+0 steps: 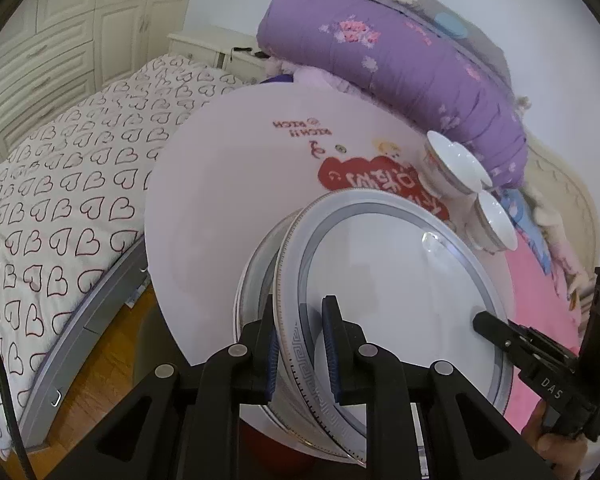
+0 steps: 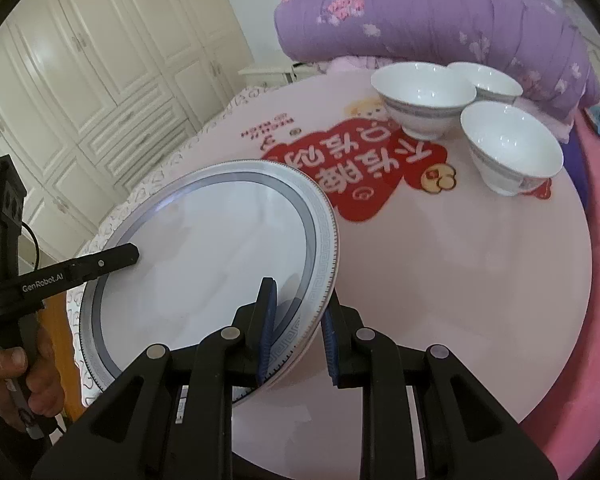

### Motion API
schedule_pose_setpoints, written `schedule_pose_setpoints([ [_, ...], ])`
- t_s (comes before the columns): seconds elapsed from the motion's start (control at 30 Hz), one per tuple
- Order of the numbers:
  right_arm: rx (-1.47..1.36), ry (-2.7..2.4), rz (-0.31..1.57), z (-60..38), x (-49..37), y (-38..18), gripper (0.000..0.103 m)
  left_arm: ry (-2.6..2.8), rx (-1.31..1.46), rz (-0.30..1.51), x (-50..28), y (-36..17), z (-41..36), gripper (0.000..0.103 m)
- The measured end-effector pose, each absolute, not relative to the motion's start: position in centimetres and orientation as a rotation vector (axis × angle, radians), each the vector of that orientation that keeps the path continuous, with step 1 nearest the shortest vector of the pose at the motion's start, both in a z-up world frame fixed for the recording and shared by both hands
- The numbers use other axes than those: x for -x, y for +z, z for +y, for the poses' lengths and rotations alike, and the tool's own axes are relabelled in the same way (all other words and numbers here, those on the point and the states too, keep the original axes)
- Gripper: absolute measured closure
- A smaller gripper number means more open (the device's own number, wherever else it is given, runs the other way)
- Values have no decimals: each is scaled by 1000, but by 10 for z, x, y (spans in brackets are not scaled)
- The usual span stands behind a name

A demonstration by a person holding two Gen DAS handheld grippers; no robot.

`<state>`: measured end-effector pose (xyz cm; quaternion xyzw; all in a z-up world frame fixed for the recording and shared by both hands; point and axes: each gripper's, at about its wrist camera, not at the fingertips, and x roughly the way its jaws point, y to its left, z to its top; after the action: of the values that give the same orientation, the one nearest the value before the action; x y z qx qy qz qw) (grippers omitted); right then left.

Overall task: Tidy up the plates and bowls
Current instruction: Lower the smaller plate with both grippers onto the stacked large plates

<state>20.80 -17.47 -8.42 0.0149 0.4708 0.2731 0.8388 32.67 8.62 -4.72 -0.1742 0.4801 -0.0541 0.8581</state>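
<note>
Now both tools clamp opposite rims of the plate [image 2: 204, 264]: left tool [image 1: 302, 354] & right tool [image 2: 298, 334] shut on it above round desk [image 2: 480, 280], w/ 3 bowls [image 2: 422, 98] behind.

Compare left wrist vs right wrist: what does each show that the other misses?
Left wrist only: a second plate under the top plate, plus the heart-print bedding.

Right wrist only: all three bowls, including the back bowl, and the white wardrobe doors at full width.

Both: the left tongs and right tongs each clamped on opposite rims of the top plate, the round pink table, and the purple quilt.
</note>
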Motion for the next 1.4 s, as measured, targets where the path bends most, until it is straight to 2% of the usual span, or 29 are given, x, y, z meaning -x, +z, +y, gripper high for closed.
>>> schedule_pose_setpoints([
  [0.53, 4, 585, 1023, -164, -212, -94, 81, -93, 325, 1009, -326, -63, 87, 86],
  [1.03, 55, 559, 1063, -159, -211, -100, 74, -98, 250, 1013, -322, -63, 82, 85],
  [1.33, 59, 555, 1082, -157, -210, -107, 69, -110, 245, 1022, -322, -62, 80, 71],
  [1.4, 56, 556, 1083, -156, -210, -107, 69, -114, 250, 1025, -322, -60, 80, 64],
])
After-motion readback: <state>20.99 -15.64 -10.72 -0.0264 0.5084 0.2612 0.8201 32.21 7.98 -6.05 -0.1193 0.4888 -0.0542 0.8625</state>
